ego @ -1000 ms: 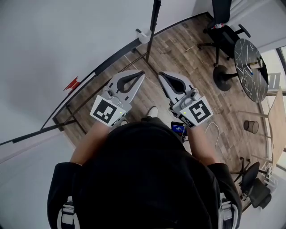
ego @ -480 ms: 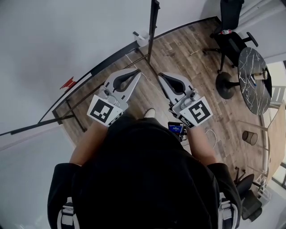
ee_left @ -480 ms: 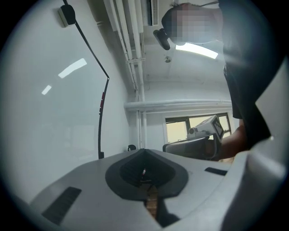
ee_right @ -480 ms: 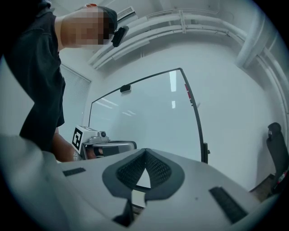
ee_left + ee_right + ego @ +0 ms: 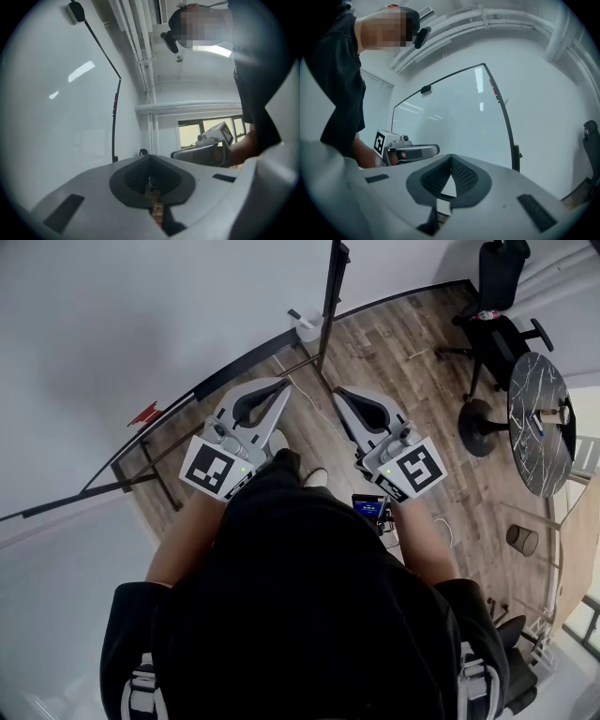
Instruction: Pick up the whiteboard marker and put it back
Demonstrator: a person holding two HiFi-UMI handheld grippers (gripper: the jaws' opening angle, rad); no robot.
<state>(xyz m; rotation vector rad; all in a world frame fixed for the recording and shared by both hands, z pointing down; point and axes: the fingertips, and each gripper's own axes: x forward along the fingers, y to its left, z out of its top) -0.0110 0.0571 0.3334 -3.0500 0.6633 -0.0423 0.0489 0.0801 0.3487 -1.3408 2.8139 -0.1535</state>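
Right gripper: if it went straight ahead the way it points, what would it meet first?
Most likely the whiteboard, whose pane fills the view just past the closed, empty jaws of the right gripper. Nothing shows in between, though how far off the board stands is unclear.

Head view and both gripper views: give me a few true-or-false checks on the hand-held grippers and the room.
1. The left hand-held gripper and the right hand-held gripper are both shut and empty. True.
2. The whiteboard is at the head view's right. False: the whiteboard is at its left.
3. A round table stands at the head view's right. True.
4. The floor is carpeted. False: the floor is wood planks.
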